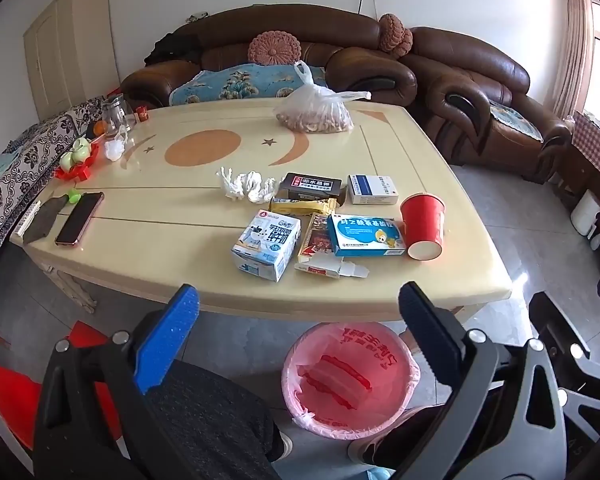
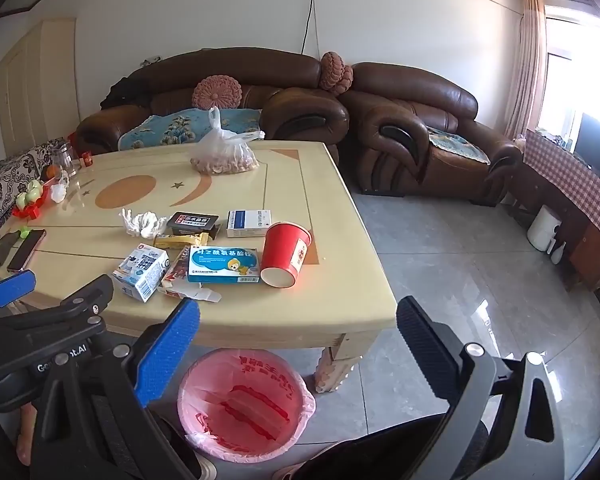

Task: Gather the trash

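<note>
- We hold the left gripper (image 1: 298, 304) and right gripper (image 2: 298, 316) released, both empty, short of the table (image 1: 380, 296).
- Trash sits clustered near the table edge; bin (image 1: 350, 376) stands below on the floor.
- Risk: the tipped red cup (image 1: 423, 226) rolls off if nudged.
- Risk: grabbing the blue box (image 1: 364, 234) drags its touching neighbours.

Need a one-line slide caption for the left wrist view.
Open left hand-held gripper above pink-lined bin, facing table with cartons, tissues, tipped red cup.

Left hand-held gripper (image 1: 298, 308): black plastic frame with silver screw heads, one blue studded pad, one black ribbed pad. Right hand-held gripper (image 2: 298, 320): same build, white lettering partly visible on the neighbouring black body. Operator: dark grey knit trousers.
</note>
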A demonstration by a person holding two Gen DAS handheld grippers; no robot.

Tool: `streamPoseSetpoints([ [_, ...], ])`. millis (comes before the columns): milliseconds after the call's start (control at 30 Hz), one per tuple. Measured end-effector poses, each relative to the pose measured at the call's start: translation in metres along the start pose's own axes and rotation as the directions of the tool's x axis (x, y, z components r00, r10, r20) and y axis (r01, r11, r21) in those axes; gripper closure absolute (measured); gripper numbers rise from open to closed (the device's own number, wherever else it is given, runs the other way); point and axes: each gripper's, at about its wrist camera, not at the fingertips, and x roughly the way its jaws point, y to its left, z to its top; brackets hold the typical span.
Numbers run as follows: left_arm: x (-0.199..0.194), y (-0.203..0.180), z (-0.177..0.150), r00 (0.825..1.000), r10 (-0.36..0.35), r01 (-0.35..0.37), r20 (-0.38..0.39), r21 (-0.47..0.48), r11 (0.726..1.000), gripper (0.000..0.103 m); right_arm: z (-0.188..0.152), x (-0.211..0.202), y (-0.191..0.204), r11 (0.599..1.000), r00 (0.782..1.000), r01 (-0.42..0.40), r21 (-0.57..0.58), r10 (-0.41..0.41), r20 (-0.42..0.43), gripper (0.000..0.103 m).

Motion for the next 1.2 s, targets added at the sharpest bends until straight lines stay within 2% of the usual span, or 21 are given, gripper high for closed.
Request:
streamPoseSetpoints([
  [333, 0.0007, -0.0011, -0.001, 1.0, 0.025, -0.025, 0.003, 0.011, 1.0, 0.005, -0.0028, -0.0041, 0.0002, 1.0, 1.0, -0.005, 0.002, 0.005, 0.006, 0.006],
  [1200, 0.0014, 0.0011, -0.0013, 1.0, 0.028, -0.028, -0.014, 0.007, 1.0, 0.005, 0.0001, -0.0067, -0.0025, 1.0, 1.0, -0.022, 0.013, 0.022, 0.003, 0.006],
])
